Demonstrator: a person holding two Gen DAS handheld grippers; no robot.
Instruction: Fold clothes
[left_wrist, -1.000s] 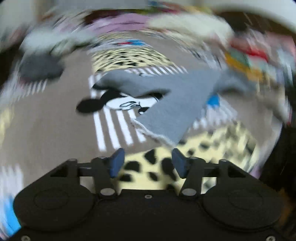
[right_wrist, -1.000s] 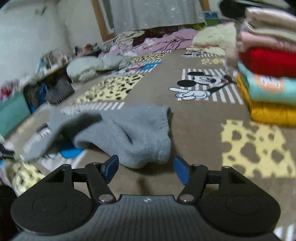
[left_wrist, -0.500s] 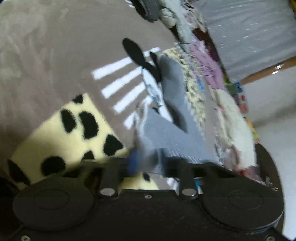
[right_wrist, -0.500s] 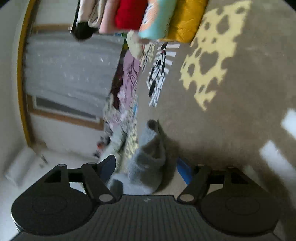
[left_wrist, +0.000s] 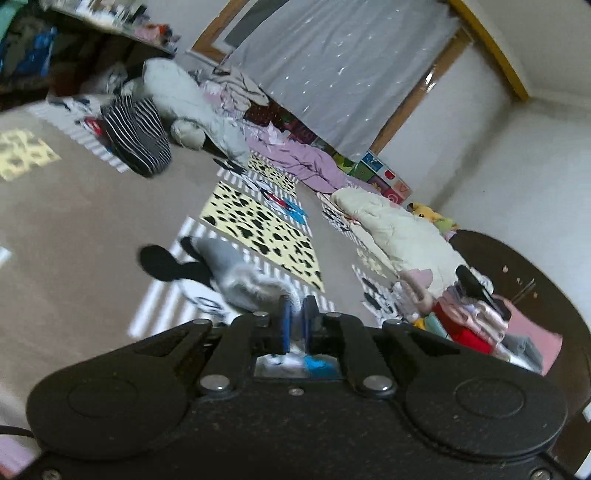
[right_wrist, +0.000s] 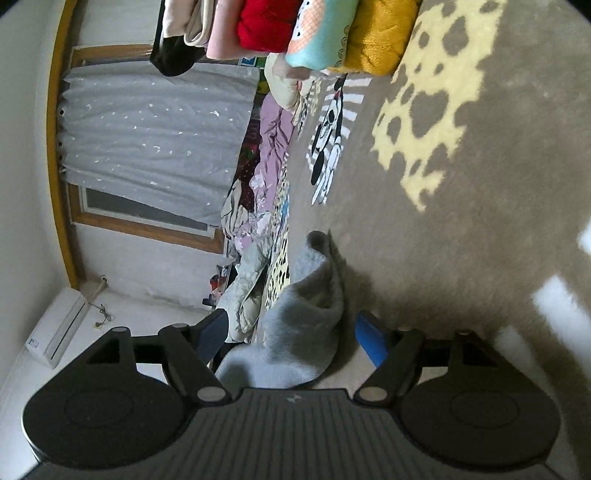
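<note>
Mostly done: folded stack (right_wrist: 295, 33) stands far across the patterned rug (right_wrist: 480, 206); unsorted heap (left_wrist: 229, 110) remains.
Grey sock (right_wrist: 306, 332) lies near on rug: my left gripper (left_wrist: 294, 325) clenched on one end, right gripper (right_wrist: 291, 339) spread around the other, unfolded yet.

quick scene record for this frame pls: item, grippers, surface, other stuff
item: grey sock, also seen in the left view
left gripper: shut on the sock's edge
right gripper: open, sock between its fingers, not clamped
surface: brown patterned rug
stack: folded clothes on the rug
background: grey curtain, loose laundry along the wall
</note>
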